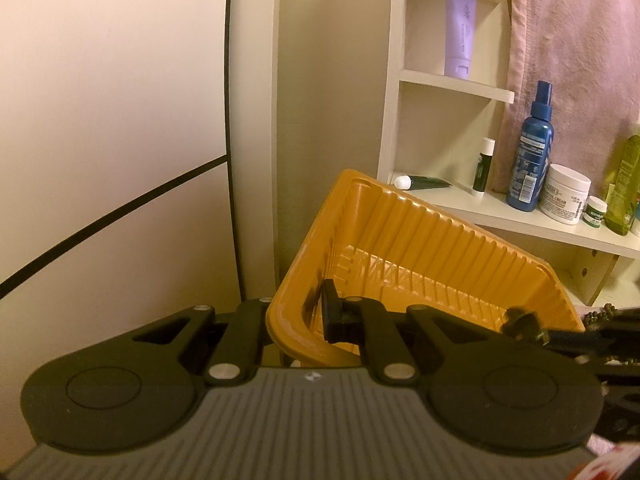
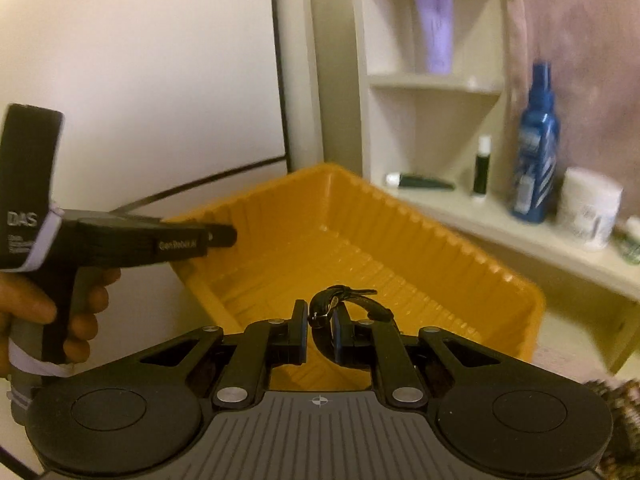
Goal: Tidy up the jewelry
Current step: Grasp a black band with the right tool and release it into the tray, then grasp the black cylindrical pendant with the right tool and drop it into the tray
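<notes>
Left gripper clamped tight on the near rim of the yellow tray, holding it tilted before the white shelf. Right gripper pinching a black watch, poised just over the tray's near edge.

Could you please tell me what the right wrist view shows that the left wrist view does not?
Only the right wrist view shows the hand that holds the left gripper, and the right gripper shut on a dark strap over the tray. Only the left wrist view shows the left gripper's fingers clamped on the tray's rim, and a green bottle. Both show the yellow tray, the blue spray bottle, the purple tube and the white jar.
</notes>
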The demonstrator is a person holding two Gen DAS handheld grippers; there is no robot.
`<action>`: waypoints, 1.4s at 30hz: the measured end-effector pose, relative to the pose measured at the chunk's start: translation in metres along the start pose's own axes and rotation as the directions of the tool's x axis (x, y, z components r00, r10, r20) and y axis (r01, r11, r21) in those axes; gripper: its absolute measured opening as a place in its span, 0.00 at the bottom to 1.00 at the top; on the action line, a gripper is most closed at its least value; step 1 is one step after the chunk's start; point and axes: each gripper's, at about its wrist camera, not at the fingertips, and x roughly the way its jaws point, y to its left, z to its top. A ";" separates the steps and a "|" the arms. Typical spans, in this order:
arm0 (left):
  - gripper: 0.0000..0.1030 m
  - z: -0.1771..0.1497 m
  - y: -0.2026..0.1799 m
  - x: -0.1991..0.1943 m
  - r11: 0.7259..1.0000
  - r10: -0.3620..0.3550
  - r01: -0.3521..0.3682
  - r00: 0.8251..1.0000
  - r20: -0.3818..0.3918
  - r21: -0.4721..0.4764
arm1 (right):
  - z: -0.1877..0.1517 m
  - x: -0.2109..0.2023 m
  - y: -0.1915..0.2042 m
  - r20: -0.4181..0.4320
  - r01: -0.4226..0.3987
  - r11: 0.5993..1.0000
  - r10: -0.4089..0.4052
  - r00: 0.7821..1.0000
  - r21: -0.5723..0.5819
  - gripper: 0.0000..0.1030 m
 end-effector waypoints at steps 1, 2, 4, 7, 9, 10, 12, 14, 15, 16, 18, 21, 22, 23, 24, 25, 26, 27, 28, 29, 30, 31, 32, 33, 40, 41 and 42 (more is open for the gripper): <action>0.09 0.000 0.000 0.000 1.000 0.001 -0.001 1.000 0.000 -0.001 | -0.002 0.003 -0.001 -0.008 -0.008 1.000 0.008 1.000 0.010 0.12; 0.09 0.000 -0.001 0.001 1.000 0.001 -0.001 1.000 0.000 -0.001 | -0.003 0.006 -0.003 -0.018 -0.014 1.000 0.015 1.000 0.026 0.12; 0.09 0.000 -0.001 0.001 1.000 0.001 -0.001 1.000 -0.001 -0.002 | -0.005 0.012 -0.005 -0.040 -0.022 0.998 0.024 0.999 0.057 0.12; 0.10 -0.001 0.000 0.003 1.000 0.005 -0.005 1.000 -0.010 -0.004 | -0.003 0.016 -0.014 -0.058 -0.037 0.990 0.046 0.997 0.138 0.13; 0.10 -0.001 0.000 0.003 1.000 0.005 -0.005 1.000 -0.012 -0.004 | -0.002 0.016 -0.020 -0.075 -0.048 0.980 0.063 0.995 0.193 0.28; 0.10 -0.001 0.000 0.004 1.000 0.007 -0.007 1.000 -0.014 -0.002 | -0.002 0.015 -0.023 -0.078 -0.036 0.976 0.054 0.996 0.214 0.33; 0.10 -0.001 -0.001 0.004 1.000 0.010 -0.010 1.000 -0.015 -0.001 | -0.002 0.011 -0.029 -0.077 -0.019 0.968 0.040 0.996 0.251 0.49; 0.10 -0.001 -0.001 0.005 1.000 0.011 -0.011 1.000 -0.017 -0.001 | -0.002 0.005 -0.036 -0.085 -0.014 0.959 0.039 0.996 0.282 0.51; 0.10 -0.001 -0.001 0.005 1.000 0.011 -0.011 1.000 -0.015 -0.001 | -0.003 0.001 -0.038 -0.085 -0.012 0.954 0.039 0.996 0.299 0.51; 0.10 -0.001 -0.001 0.005 1.000 0.011 -0.011 1.000 -0.014 0.000 | -0.004 -0.004 -0.040 -0.084 -0.008 0.950 0.036 0.996 0.313 0.51; 0.10 -0.001 -0.002 0.005 1.000 0.014 -0.014 1.000 -0.014 0.002 | -0.007 -0.016 -0.042 -0.083 0.006 0.944 0.023 0.996 0.330 0.52; 0.10 -0.001 -0.002 0.005 1.000 0.016 -0.016 1.000 -0.013 0.004 | -0.012 -0.034 -0.046 -0.068 0.021 0.934 0.003 0.998 0.356 0.52; 0.10 -0.001 -0.002 0.004 1.000 0.016 -0.015 1.000 -0.011 0.006 | -0.014 -0.040 -0.048 -0.060 0.027 0.931 -0.005 0.998 0.363 0.52; 0.10 -0.001 -0.003 0.004 1.000 0.016 -0.016 1.000 -0.011 0.007 | -0.016 -0.046 -0.051 -0.056 0.039 0.928 -0.019 0.998 0.371 0.52; 0.10 -0.001 -0.002 0.003 1.000 0.015 -0.015 1.000 -0.011 0.008 | -0.019 -0.052 -0.054 -0.056 0.053 0.923 -0.034 0.998 0.380 0.52; 0.10 -0.001 -0.002 0.003 1.000 0.015 -0.015 1.000 -0.011 0.008 | -0.022 -0.057 -0.057 -0.058 0.068 0.920 -0.049 0.997 0.387 0.52; 0.10 -0.001 -0.002 0.003 1.000 0.016 -0.016 1.000 -0.011 0.008 | -0.026 -0.064 -0.061 -0.061 0.085 0.916 -0.066 0.996 0.393 0.52; 0.10 -0.001 -0.002 0.003 1.000 0.017 -0.017 1.000 -0.012 0.007 | -0.031 -0.071 -0.065 -0.066 0.105 0.912 -0.086 0.994 0.398 0.52; 0.10 -0.001 -0.002 0.003 1.000 0.017 -0.017 1.000 -0.012 0.007 | -0.034 -0.077 -0.069 -0.072 0.127 0.907 -0.106 0.992 0.402 0.52; 0.10 -0.001 -0.002 0.003 1.000 0.017 -0.017 1.000 -0.012 0.008 | -0.039 -0.083 -0.074 -0.080 0.151 0.900 -0.129 0.988 0.410 0.52; 0.10 -0.001 -0.002 0.003 1.000 0.016 -0.016 1.000 -0.011 0.008 | -0.043 -0.089 -0.079 -0.084 0.169 0.892 -0.147 0.985 0.420 0.52; 0.10 -0.001 -0.002 0.003 1.000 0.017 -0.017 1.000 -0.011 0.009 | -0.046 -0.094 -0.083 -0.089 0.189 0.882 -0.168 0.982 0.431 0.52; 0.10 -0.001 -0.002 0.004 1.000 0.018 -0.018 1.000 -0.011 0.011 | -0.051 -0.102 -0.088 -0.094 0.212 0.871 -0.190 0.977 0.443 0.52; 0.10 -0.001 -0.002 0.004 1.000 0.018 -0.018 1.000 -0.011 0.013 | -0.054 -0.107 -0.093 -0.101 0.231 0.862 -0.208 0.973 0.451 0.52; 0.10 0.000 -0.003 0.005 1.000 0.022 -0.022 1.000 -0.012 0.021 | -0.067 -0.130 -0.118 -0.136 0.348 0.831 -0.322 0.937 0.434 0.52; 0.10 0.000 -0.003 0.005 1.000 0.022 -0.022 1.000 -0.013 0.022 | -0.067 -0.130 -0.120 -0.132 0.364 0.839 -0.340 0.931 0.405 0.52; 0.10 0.000 -0.003 0.005 0.999 0.022 -0.022 1.000 -0.012 0.024 | -0.067 -0.129 -0.120 -0.130 0.383 0.846 -0.361 0.924 0.372 0.52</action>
